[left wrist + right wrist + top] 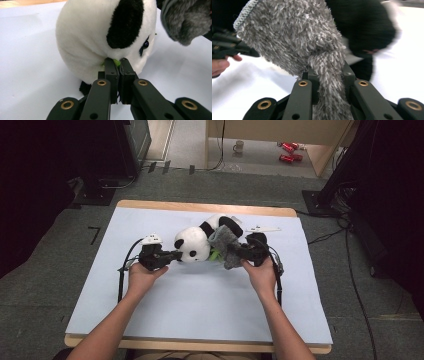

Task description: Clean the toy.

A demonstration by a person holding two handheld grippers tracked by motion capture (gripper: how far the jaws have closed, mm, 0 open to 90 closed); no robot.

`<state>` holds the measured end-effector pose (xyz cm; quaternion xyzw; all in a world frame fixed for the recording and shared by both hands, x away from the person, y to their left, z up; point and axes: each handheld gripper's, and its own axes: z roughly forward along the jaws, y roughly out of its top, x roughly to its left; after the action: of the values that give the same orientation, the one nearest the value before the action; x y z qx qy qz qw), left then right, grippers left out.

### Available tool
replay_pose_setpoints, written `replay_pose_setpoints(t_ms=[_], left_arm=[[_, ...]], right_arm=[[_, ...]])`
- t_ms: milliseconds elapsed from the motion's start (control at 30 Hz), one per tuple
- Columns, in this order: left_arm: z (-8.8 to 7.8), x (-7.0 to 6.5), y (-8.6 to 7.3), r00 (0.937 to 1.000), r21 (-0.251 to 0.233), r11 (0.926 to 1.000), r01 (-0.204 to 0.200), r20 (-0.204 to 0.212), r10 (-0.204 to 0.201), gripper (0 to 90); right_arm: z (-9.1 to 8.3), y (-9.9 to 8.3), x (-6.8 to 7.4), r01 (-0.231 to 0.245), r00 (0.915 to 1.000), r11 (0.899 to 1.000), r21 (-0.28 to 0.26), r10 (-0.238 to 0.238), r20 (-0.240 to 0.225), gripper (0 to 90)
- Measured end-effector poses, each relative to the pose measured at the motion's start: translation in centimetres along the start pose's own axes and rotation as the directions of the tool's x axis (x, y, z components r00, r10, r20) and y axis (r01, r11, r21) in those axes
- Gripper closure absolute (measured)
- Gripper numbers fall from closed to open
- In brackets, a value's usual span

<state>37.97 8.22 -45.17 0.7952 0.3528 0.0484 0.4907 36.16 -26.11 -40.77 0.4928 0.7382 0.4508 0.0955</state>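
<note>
A: Plush panda (192, 244), lying on its side at centre of the high view, on the pale blue sheet covering the desk (150, 330). White head, black ear and eye patch; black limbs toward upper right of the toy. Small green tag at the head.

B: Grey fuzzy sock (226, 245), shaggy pile, ribbed knitted cuff at upper left of the right gripper view. Draped just right of the panda's head, touching the toy.

A: Left tongs (176, 254), at left of the panda, clamped tight on the green tag (115, 62) at the head; jaws pressed nearly together in the left gripper view.

B: Right tongs (235, 251), at right of the panda, pinched on a fold of the grey sock; fabric bunched between the jaws and hanging below them in the right gripper view.

A: Containers: mug (239, 146) and red cans (289, 151) on the floor, top of the high view; contents too small to tell.
</note>
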Motion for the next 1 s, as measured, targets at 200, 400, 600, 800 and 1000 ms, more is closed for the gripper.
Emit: replay_pose_setpoints(t_ms=[200,400,600,800,1000], left_arm=[[0.0,-0.4,0.1,1.0,-0.007,1.0,-0.001,0.003,0.001,88.5],[0.1,-1.3,-0.3,0.9998,-0.011,0.9999,-0.005,0.02,0.005,88.4],[0.1,-1.3,-0.7,0.9999,-0.017,0.9998,-0.003,0.016,0.004,88.2],[0.2,-0.9,-0.9,0.9999,-0.037,0.9993,0.0,0.012,0.0,85.3],[-0.1,-0.8,-1.6,0.9986,-0.072,0.996,-0.052,-0.014,0.051,58.5]], right_arm=[[-1.9,0.9,-0.1,-0.069,0.996,0.995,-0.076,0.064,-0.062,77.6],[-0.7,2.5,3.7,0.043,0.9957,0.998,-0.053,-0.047,-0.08,77.5],[0.8,4.4,3.2,0.055,0.9983,0.998,-0.039,-0.056,-0.015,77.0],[2.4,5.2,2.4,0.052,0.9986,0.999,0.007,-0.052,0.008,76.9],[2.7,5.1,1.2,0.02,0.9996,1.0,0.01,-0.02,0.022,77.8]])
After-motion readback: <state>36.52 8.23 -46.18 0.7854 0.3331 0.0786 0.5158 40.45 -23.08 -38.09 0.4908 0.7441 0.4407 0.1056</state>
